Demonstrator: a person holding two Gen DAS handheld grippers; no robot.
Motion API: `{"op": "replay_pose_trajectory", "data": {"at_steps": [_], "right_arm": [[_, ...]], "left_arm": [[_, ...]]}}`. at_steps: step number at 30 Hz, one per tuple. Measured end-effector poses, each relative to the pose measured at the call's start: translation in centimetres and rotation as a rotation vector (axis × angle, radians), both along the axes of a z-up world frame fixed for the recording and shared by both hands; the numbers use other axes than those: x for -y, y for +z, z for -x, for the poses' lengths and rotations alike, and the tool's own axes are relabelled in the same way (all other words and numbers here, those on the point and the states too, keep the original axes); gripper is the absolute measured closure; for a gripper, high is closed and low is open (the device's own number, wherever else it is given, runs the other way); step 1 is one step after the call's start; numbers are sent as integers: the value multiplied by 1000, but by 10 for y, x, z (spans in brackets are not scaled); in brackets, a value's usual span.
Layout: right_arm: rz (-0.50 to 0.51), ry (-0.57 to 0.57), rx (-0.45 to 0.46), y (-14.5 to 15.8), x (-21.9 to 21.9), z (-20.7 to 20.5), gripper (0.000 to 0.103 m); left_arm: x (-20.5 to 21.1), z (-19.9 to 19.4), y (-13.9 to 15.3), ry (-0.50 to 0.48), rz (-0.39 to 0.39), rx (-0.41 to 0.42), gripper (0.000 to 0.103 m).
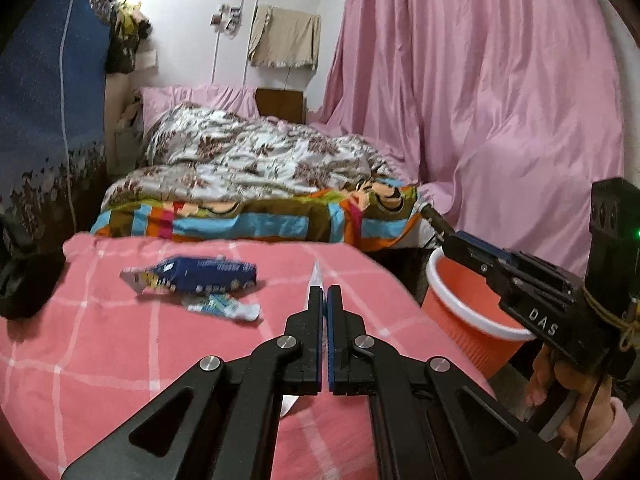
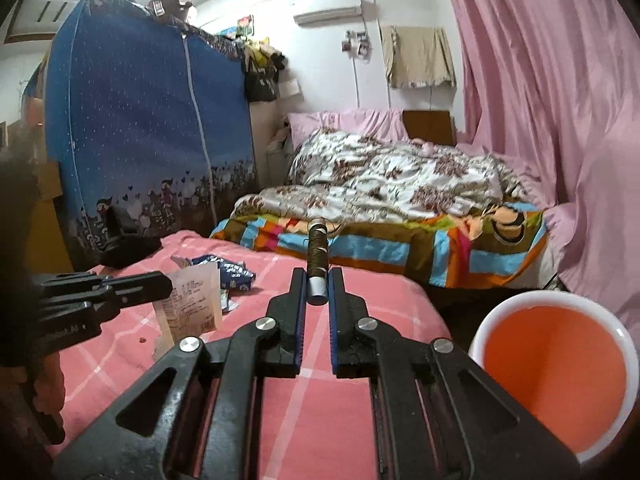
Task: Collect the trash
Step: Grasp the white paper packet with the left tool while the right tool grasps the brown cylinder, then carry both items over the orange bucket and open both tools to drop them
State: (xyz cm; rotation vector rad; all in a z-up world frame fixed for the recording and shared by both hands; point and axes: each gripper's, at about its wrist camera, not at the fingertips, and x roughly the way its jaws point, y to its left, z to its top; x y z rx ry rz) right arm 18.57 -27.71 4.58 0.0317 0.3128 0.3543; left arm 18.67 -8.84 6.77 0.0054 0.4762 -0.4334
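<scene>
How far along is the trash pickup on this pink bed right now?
Nothing looks binned yet: the visible part of the orange bin looks empty. In hand: the left hand-held gripper is shut on a receipt, and the right hand-held gripper is shut on a thread spool. Left on the pink blanket: a blue wrapper and a small crumpled wrapper.

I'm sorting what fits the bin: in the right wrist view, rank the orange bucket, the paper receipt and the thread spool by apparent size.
Largest to smallest:
1. Orange bucket, though nearness inflates it.
2. Paper receipt.
3. Thread spool.
</scene>
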Motion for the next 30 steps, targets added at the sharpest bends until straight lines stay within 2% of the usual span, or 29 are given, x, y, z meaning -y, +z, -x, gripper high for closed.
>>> {"op": "replay_pose_trajectory", "data": {"at_steps": [8, 13, 19, 23, 26, 30], "right_arm": [[-17, -112, 135, 13, 34, 29, 86], [-35, -182, 145, 13, 65, 37, 86], [-39, -275, 113, 5, 103, 44, 86], [-46, -340, 61, -6, 129, 44, 86], [-64, -386, -7, -15, 148, 39, 86], [-93, -437, -109, -31, 174, 30, 86]], "left_arm": [[37, 2, 30, -67, 63, 113, 103], [78, -3, 36, -146, 66, 139, 103], [128, -9, 25, -238, 54, 135, 103], [163, -15, 12, -295, 48, 104, 103], [187, -21, 2, -328, 44, 59, 103], [213, -39, -13, -357, 62, -50, 103]]}}
